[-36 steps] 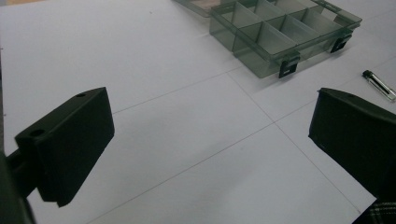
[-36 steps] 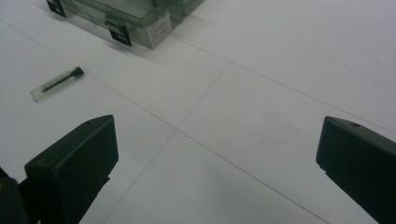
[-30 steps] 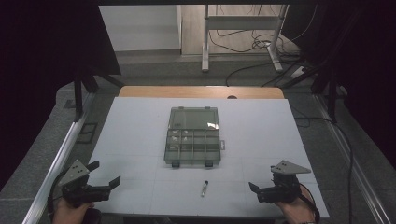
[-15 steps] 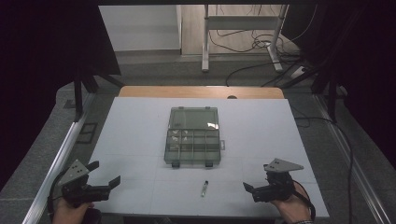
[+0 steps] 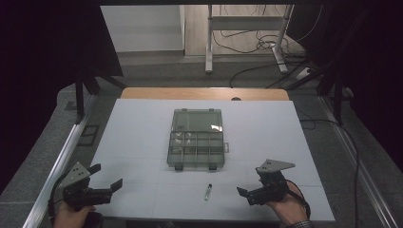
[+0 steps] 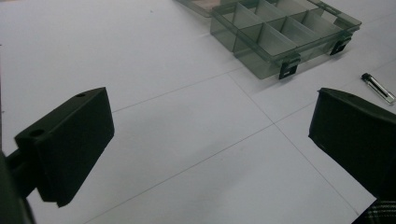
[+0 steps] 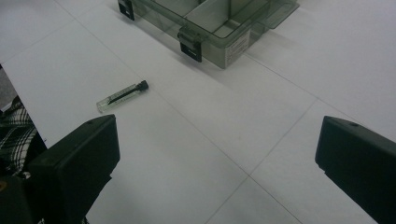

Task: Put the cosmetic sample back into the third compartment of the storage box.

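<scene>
A clear smoky compartment box (image 5: 196,148) lies open mid-table, its lid (image 5: 197,119) folded back on the far side. A few small pale pieces sit in its far-left cells. A small clear vial with a dark cap (image 5: 208,191) lies on the white tabletop in front of the box. My left gripper (image 5: 105,177) rests at the near left corner, open and holding nothing. My right gripper (image 5: 248,189) is open and empty to the right of the vial. The right gripper view has the vial (image 7: 122,96) ahead at left and the box (image 7: 210,23) beyond. In the left gripper view the box (image 6: 280,37) and vial (image 6: 378,87) sit far right.
The white table (image 5: 142,123) has faint grid lines and a wooden strip (image 5: 204,93) along its far edge. Metal rails (image 5: 62,156) run beside it. Cables and a stand's legs (image 5: 247,47) lie on the floor beyond.
My right gripper has shifted a little left, toward the vial, and turned slightly. The left gripper, box and vial have stayed put.
</scene>
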The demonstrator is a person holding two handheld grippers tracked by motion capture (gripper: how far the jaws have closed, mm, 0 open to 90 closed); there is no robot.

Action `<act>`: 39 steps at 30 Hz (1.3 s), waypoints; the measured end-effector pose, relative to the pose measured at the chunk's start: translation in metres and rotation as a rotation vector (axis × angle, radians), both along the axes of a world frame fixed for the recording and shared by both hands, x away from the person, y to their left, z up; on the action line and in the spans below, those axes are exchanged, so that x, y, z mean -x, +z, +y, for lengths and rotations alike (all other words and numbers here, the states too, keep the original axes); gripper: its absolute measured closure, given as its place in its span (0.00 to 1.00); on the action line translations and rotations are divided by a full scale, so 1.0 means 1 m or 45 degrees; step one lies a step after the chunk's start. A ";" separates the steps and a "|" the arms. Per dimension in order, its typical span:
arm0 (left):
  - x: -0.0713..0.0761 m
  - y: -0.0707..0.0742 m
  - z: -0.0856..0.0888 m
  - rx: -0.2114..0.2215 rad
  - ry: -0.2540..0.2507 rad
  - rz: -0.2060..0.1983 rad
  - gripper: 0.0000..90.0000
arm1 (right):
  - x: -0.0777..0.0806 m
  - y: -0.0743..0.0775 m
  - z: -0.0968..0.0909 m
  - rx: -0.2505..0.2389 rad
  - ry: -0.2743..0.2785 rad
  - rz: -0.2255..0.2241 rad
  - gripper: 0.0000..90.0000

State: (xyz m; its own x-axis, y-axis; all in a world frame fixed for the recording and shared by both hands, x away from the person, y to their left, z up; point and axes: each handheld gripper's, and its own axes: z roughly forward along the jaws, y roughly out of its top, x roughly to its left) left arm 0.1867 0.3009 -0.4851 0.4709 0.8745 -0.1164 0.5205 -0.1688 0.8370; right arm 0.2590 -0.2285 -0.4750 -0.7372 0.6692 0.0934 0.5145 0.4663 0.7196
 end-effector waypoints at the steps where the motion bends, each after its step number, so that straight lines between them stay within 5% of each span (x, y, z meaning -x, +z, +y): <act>1: 0.000 0.000 0.000 0.001 0.000 0.001 0.00 | 0.000 0.000 0.000 0.000 0.000 0.000 0.00; 15: -0.001 0.000 0.001 0.008 -0.002 0.007 0.00 | -0.003 -0.004 0.020 0.069 0.022 0.025 0.00; 39: -0.002 0.000 0.001 0.012 -0.011 0.017 0.00 | -0.011 -0.013 0.067 0.156 0.214 0.067 0.00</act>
